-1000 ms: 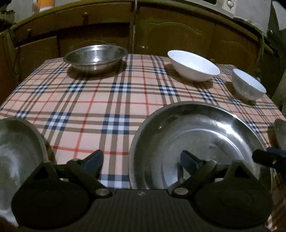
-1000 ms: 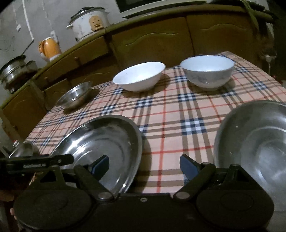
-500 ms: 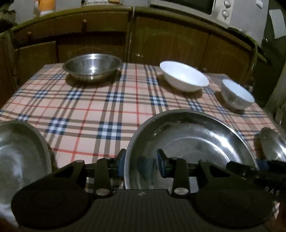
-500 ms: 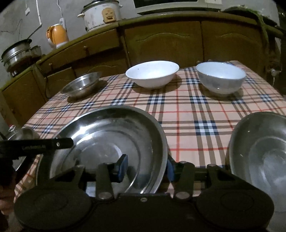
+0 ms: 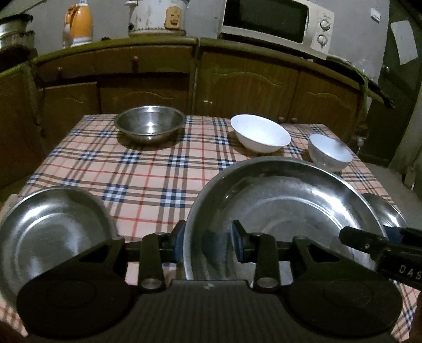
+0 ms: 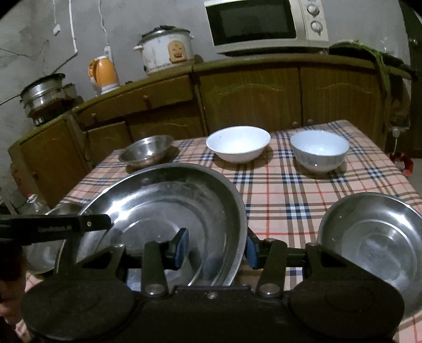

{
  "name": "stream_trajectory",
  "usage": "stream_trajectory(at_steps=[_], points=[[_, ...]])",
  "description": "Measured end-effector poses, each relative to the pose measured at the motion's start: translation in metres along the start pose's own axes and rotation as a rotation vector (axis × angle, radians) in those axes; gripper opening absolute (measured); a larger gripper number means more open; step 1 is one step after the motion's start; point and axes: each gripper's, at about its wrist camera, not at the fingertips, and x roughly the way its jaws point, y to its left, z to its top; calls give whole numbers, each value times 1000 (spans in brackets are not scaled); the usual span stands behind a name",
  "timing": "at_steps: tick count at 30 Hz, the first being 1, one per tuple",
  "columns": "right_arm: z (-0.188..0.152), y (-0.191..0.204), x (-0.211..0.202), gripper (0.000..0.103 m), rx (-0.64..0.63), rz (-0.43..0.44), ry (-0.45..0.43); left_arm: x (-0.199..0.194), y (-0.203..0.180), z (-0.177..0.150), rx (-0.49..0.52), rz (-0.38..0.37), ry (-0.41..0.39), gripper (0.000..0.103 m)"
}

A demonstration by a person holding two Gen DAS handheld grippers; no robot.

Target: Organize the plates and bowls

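Both grippers are shut on the rim of one large steel plate (image 5: 284, 208), lifted off the checked table (image 5: 147, 168). My left gripper (image 5: 208, 244) clamps its left near rim. My right gripper (image 6: 216, 246) clamps its right near rim; the plate also shows in the right wrist view (image 6: 163, 211). A smaller steel plate (image 5: 50, 232) lies at the near left, another (image 6: 369, 237) at the near right. A steel bowl (image 5: 150, 126), a wide white bowl (image 5: 259, 133) and a small white bowl (image 5: 329, 155) stand along the far side.
Wooden cabinets (image 5: 248, 81) run behind the table, carrying a microwave (image 6: 263, 25), a rice cooker (image 6: 166, 50), an orange kettle (image 6: 104, 74) and steel pots (image 6: 44, 92). A bottle (image 6: 34, 204) stands by the table's left edge.
Both grippers closed from open onto the large steel plate's rim and raised it off the table. The views rose, showing more of the counter.
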Motion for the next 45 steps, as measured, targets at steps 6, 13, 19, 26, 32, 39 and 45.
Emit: stream_trajectory(at_steps=[6,13,19,26,32,39,45], points=[[-4,10,-29,56,-4,14,-19,-26,-4,-5,22,37,-10,36],[-10,17,-56,56,-3,24,-35,-45,-8,-12,31,50,-18,37],[-15,20,-71,56,-1,29,-41,-56,-9,-20,37,50,-25,37],[-22,24,-81,56,-7,33,-40,-65,-9,-25,42,52,-31,38],[-27,24,-86,56,-9,37,-37,-70,-11,-31,44,54,-34,38],[-31,23,-87,56,-6,37,-28,-72,-11,-34,47,52,-28,38],[-33,23,-88,56,-5,36,-27,-73,-13,-36,46,53,-25,38]])
